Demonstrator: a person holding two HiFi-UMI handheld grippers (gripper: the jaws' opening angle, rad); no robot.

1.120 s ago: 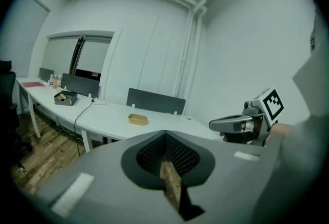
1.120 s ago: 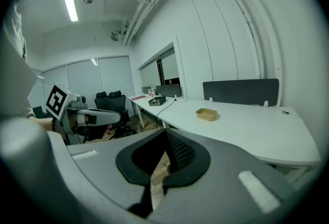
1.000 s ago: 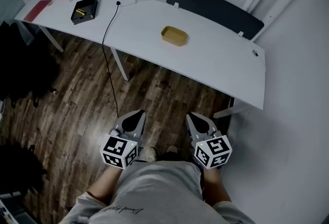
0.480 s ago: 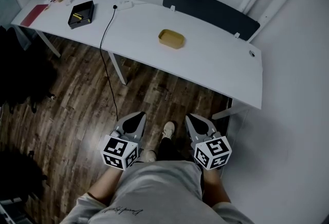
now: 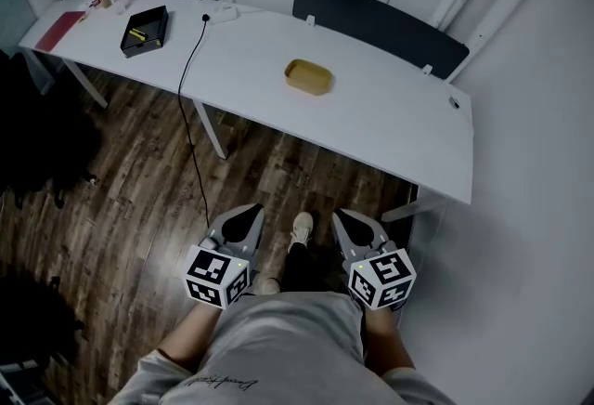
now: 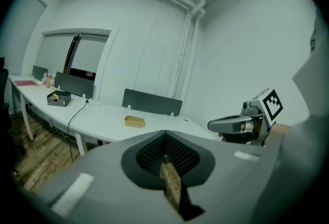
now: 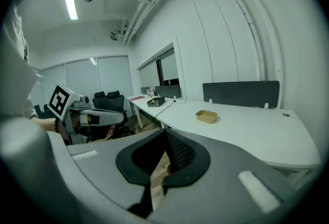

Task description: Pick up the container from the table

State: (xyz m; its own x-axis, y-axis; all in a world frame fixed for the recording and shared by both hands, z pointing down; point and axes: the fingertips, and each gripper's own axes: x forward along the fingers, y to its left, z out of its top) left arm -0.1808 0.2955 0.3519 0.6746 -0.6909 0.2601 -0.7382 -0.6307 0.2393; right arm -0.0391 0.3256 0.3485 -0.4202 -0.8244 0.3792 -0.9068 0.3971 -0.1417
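Observation:
The container (image 5: pixel 308 76) is a shallow tan tray lying alone on the white table (image 5: pixel 390 129), far ahead of both grippers. It also shows in the left gripper view as the container (image 6: pixel 134 122) and in the right gripper view as the container (image 7: pixel 206 115). My left gripper (image 5: pixel 249 209) and right gripper (image 5: pixel 345 215) are held side by side low in front of the person's body, over the wooden floor and short of the table. Both are shut with nothing between the jaws, as seen at the left gripper (image 6: pixel 165 133) and right gripper (image 7: pixel 165 134).
A black box (image 5: pixel 145 24) with a yellow item, a red folder (image 5: pixel 58 30) and small bottles sit at the table's far left. A black cable (image 5: pixel 190 69) hangs to the floor. A dark divider panel (image 5: pixel 376 22) backs the table; a white wall (image 5: pixel 529 208) stands right. The person's shoe (image 5: pixel 302 228) is between the grippers.
The table and container have drifted slightly in the head view as the person steps forward, a shoe appearing between the grippers. Both grippers stay shut and hold their place.

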